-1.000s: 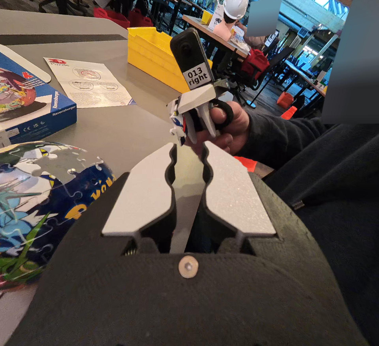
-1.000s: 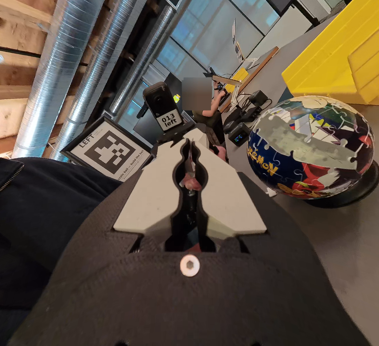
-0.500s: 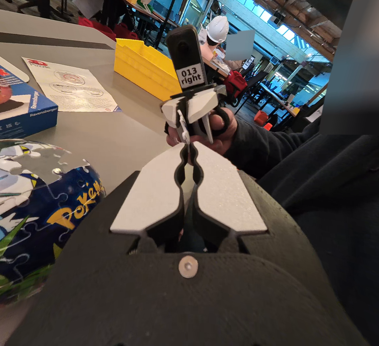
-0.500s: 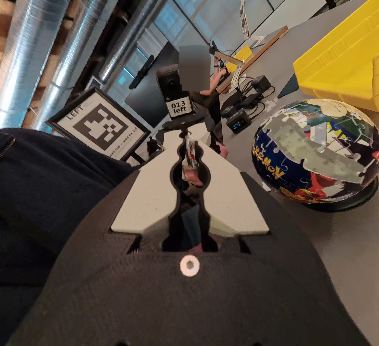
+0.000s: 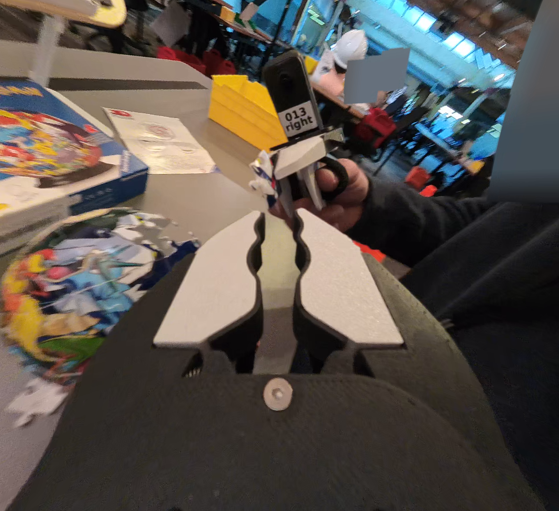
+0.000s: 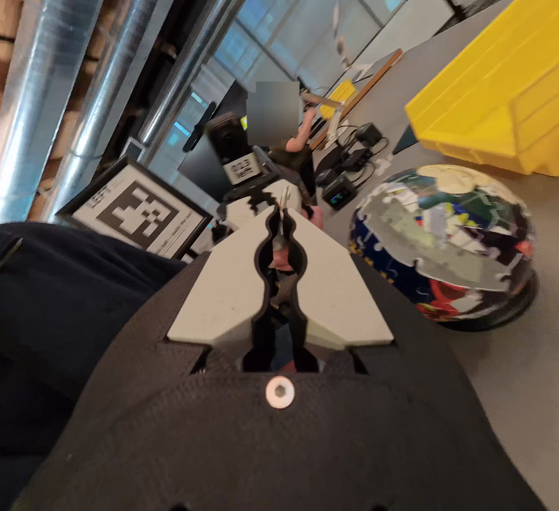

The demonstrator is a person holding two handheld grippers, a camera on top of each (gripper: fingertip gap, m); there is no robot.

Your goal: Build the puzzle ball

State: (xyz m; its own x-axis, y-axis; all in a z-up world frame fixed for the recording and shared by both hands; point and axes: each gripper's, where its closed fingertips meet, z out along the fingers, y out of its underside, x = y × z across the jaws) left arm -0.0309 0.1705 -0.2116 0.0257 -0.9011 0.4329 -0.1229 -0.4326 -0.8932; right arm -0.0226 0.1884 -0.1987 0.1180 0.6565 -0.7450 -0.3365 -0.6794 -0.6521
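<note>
Two tools: left tool [image 5: 278, 218] with nothing between its tips, right tool [image 6: 279, 212] pinching one puzzle piece [image 6: 282, 209]. One puzzle ball [image 6: 438, 242], partly built, on one black stand [image 6: 511, 308]. One loose white piece [image 5: 33, 399] on the tabletop [image 5: 193, 196] beside the ball, blurred. One puzzle box [image 5: 60, 157]. One instruction leaflet [image 5: 160, 142]. One stack of yellow bins [image 6: 499, 97], number in the stack unclear. One framed marker sign [image 6: 133, 212]. One white hard hat [image 5: 351, 45] in the background. A few small black devices with cables [image 6: 348, 163] on the far tabletop, exact count unclear.
</note>
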